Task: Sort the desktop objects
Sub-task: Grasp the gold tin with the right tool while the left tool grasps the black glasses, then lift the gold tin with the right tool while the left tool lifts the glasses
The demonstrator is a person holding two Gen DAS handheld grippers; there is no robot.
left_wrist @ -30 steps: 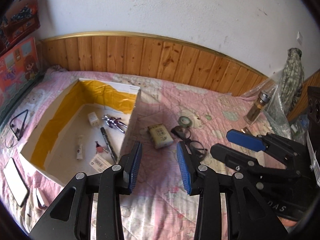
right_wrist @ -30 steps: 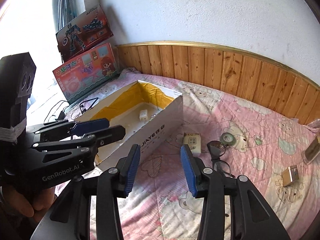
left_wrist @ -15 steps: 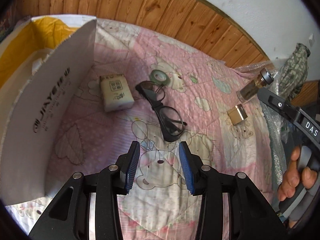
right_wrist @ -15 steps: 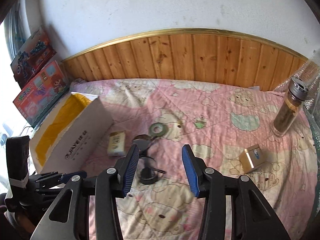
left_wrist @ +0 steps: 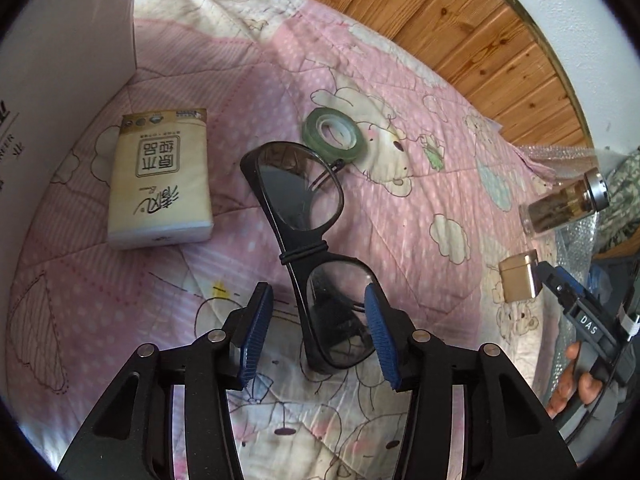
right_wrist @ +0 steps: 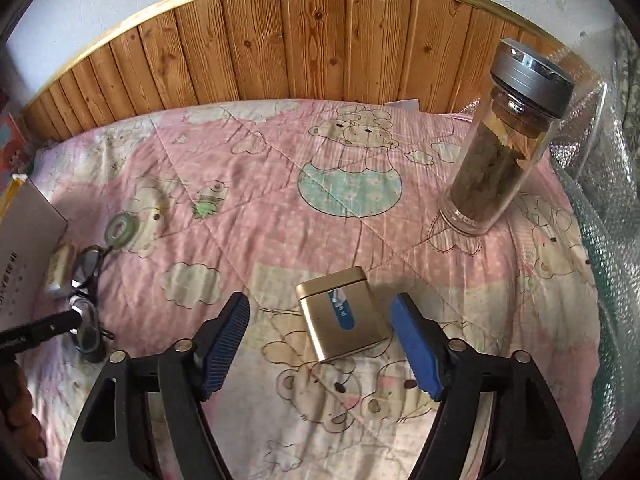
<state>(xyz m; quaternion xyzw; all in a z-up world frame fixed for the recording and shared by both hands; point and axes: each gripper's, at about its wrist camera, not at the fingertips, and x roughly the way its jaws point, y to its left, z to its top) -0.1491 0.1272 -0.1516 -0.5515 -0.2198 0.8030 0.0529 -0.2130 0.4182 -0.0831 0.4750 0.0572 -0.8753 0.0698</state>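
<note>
Two grippers are seen opening above the pink quilt [right_wrist: 256, 208]: the left gripper [left_wrist: 318, 334] is spread around one lens of the black glasses [left_wrist: 308, 240], unclenched. The right gripper [right_wrist: 320, 344] is parted around the gold tin [right_wrist: 340, 314], untouched, beside the glasses.

Quilt [left_wrist: 400, 208]: pink, dotted, printed with cream bears and pale clouds. Glasses [left_wrist: 296, 208]: black frame, clear lenses. Tissue pack [left_wrist: 160, 184]: cream-beige with dark lettering. Tape roll [left_wrist: 331, 133]: pale green. Tin [right_wrist: 344, 314]: brushed gold with a blue label strip. Bottle [right_wrist: 496, 152]: clear glass, brown contents, grey lid. Wall panelling [right_wrist: 304, 40]: orange-brown knotty wood under gold trim. Box [left_wrist: 60, 60]: white.
</note>
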